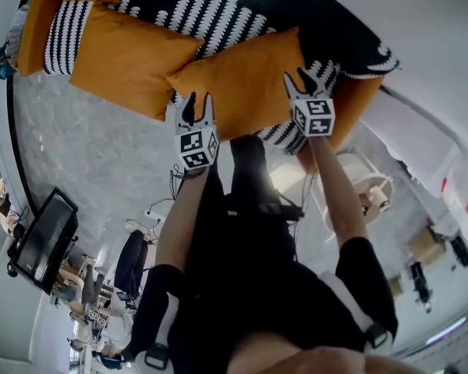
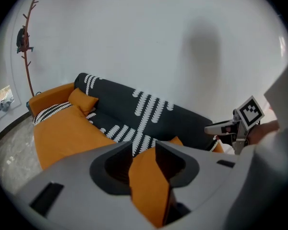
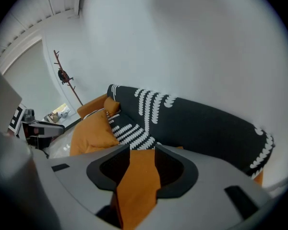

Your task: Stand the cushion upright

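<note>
- Cushion (image 1: 246,80), orange, is seen lying on the seat of the sofa (image 1: 218,6), toward its right end in the head view. One corner meets a second orange cushion (image 1: 132,57) on the left.
- Left gripper (image 1: 196,104) is held over the cushion's near left edge, jaws apart. Orange fabric is seen in the gap; no clamping is shown.
- Right gripper (image 1: 299,80) is held over the near right corner, jaws likewise apart, with orange fabric seen in the gap.
- Both grippers are pointed downward at the cushion.
</note>
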{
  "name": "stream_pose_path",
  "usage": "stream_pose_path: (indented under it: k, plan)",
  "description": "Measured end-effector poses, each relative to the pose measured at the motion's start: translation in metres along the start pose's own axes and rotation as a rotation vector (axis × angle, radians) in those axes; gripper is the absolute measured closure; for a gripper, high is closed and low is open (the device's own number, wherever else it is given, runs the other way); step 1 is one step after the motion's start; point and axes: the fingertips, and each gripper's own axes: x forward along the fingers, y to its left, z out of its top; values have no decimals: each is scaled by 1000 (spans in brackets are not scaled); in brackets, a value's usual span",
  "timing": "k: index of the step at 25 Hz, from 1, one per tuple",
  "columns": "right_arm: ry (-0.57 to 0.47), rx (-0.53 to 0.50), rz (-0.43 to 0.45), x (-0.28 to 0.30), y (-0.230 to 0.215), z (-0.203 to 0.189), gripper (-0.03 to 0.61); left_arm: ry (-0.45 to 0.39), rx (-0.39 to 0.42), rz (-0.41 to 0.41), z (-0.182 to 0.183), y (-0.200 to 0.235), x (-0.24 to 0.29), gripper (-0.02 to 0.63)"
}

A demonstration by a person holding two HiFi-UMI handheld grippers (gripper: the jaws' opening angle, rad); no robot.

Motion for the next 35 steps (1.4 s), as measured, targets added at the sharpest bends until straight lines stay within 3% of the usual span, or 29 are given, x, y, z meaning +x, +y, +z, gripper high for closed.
stream_pose_path:
  k: [16, 23, 29, 35]
  plan:
    - [190, -4, -71, 86, -55, -74, 370, 199, 34, 24, -98, 32, 85, 443]
    - [293, -26, -95, 109, -70, -100, 330, 272, 0, 61, -136, 49, 99, 437]
    - [403, -58, -100, 126, -72, -124, 330, 331, 54, 64, -149, 53, 113, 437]
    - [430, -57, -147, 143, -75, -134, 330, 383, 17, 67, -159, 59, 127, 437]
